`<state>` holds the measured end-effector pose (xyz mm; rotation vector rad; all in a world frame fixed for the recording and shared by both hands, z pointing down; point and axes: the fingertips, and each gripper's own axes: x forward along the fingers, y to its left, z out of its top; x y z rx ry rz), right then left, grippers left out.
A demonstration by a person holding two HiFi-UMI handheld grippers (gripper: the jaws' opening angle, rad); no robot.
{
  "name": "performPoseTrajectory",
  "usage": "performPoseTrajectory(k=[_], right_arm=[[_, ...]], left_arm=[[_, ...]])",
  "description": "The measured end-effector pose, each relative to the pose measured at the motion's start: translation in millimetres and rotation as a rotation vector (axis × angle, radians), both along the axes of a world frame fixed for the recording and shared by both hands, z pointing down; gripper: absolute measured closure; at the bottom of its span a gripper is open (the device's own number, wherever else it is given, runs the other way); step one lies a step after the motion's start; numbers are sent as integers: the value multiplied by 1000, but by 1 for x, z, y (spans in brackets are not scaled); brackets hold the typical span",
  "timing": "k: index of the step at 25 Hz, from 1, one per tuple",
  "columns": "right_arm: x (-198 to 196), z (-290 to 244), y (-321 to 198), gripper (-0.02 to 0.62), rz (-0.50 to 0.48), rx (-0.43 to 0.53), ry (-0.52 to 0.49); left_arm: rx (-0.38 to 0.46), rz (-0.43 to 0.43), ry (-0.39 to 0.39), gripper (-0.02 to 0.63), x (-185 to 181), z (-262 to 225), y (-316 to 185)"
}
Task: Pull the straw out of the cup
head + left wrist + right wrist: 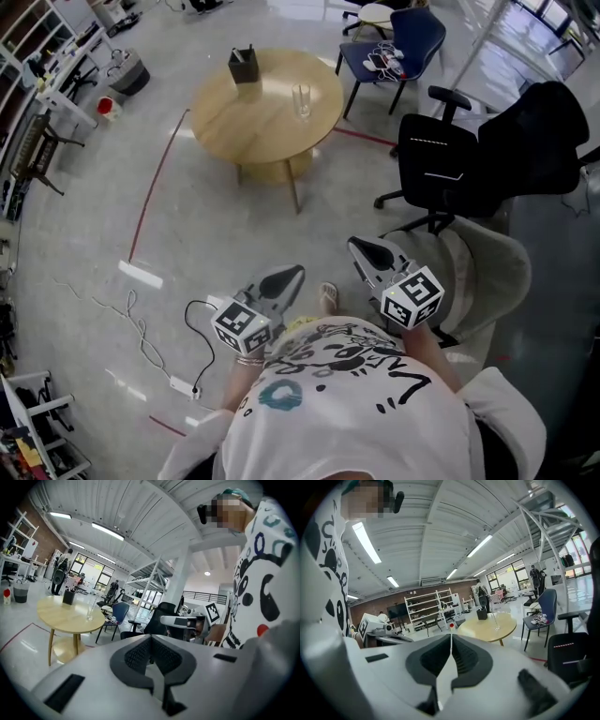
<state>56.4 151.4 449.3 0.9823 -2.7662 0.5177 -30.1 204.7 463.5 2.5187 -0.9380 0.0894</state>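
Observation:
A clear glass cup (302,100) with a thin straw in it stands on the round wooden table (234,117), far ahead of me. The cup (89,611) shows small in the left gripper view and the cup (497,619) in the right gripper view. My left gripper (292,273) is held close to my body, jaws together, nothing between them. My right gripper (360,246) is beside it, also shut and empty. Both are well short of the table.
A black box (245,65) sits at the table's far edge. A black office chair (450,159) and a blue chair (398,42) stand to the right. A beige seat (487,272) is by my right side. Red tape (150,192) and a cable (202,337) lie on the floor.

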Motion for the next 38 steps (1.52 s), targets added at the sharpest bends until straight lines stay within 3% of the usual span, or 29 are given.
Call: performPoseTrajectory(k=[9,24,31,38], right_arm=[[16,18,-41,569,-35,-46,-5],[37,35,-101,569,-70,-71,1],[45,34,-124,569,-61,-80,-17],[51,43,-149,569,-22,-99,-31]], left_arm=[[-18,10,-19,591,29,4,-44],[-37,-46,-33,591,42,15,-102],[-63,-67,-54,591,39,18,-125],[-65,-33,-65,591,42,20,-146]])
